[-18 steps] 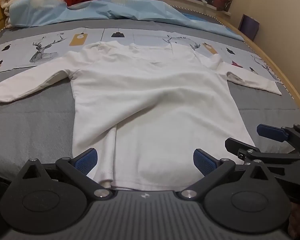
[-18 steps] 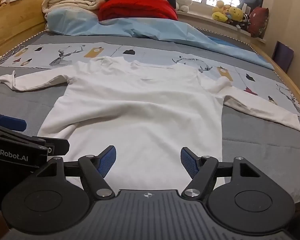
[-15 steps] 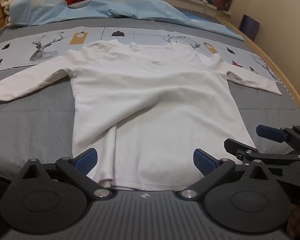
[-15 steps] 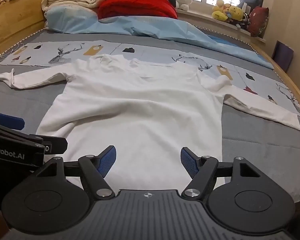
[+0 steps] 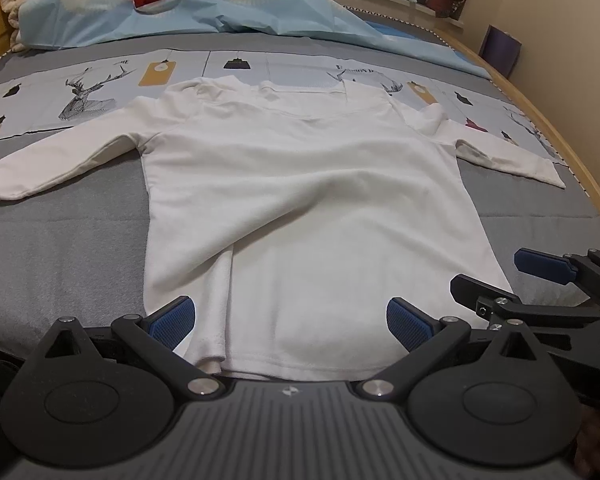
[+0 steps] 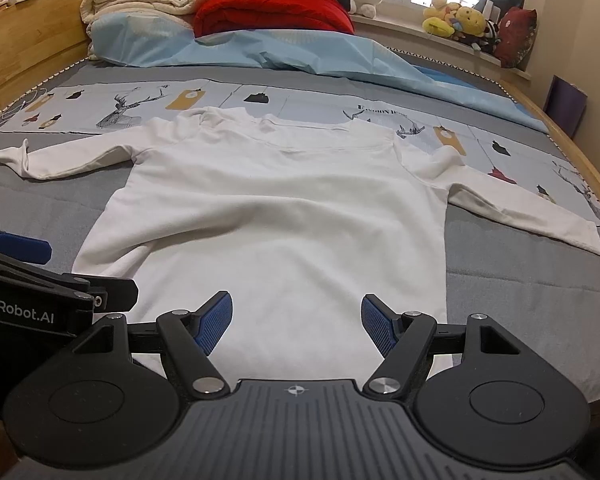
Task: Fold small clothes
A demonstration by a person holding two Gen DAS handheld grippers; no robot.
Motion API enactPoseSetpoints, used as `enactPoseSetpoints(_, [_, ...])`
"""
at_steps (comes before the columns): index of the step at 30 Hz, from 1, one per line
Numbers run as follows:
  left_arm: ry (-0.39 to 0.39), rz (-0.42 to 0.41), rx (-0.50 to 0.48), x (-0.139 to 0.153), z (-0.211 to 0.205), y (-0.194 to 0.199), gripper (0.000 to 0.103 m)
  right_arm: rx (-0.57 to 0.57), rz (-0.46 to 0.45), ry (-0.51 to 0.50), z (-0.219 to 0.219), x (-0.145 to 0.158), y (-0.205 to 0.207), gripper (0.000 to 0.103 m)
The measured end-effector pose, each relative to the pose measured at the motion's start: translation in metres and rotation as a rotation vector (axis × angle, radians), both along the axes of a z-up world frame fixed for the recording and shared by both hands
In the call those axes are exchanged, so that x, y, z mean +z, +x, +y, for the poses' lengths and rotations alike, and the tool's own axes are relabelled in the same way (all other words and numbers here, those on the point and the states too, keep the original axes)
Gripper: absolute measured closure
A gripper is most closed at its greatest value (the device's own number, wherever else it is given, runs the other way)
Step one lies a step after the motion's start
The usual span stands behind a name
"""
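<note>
Shirt (image 5: 308,208) lies spread flat on the bed (image 5: 60,240), sleeves out, ready for folding. You've got both grippers, left (image 5: 291,322) and right (image 6: 296,322), poised over the hem, fingers wide apart and empty.

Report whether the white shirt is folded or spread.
Spread: the shirt lies flat on the bed, both sleeves out sideways; only one lengthwise crease near the hem.
</note>
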State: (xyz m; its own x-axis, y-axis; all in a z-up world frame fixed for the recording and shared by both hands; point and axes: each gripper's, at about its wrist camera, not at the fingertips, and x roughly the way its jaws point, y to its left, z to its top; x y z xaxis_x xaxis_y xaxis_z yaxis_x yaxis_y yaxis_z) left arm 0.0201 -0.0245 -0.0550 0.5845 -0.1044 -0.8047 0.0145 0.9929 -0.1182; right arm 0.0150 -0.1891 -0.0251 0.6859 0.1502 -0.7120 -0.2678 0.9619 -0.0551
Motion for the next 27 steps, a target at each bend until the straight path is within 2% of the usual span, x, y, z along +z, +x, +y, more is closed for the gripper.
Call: enactPoseSetpoints(27, [0.0, 0.0, 0.0, -0.0003, -0.0001, -0.0005, 0.001, 0.0, -0.001, 0.006, 0.0003, 0.0005, 0.0002, 0.03])
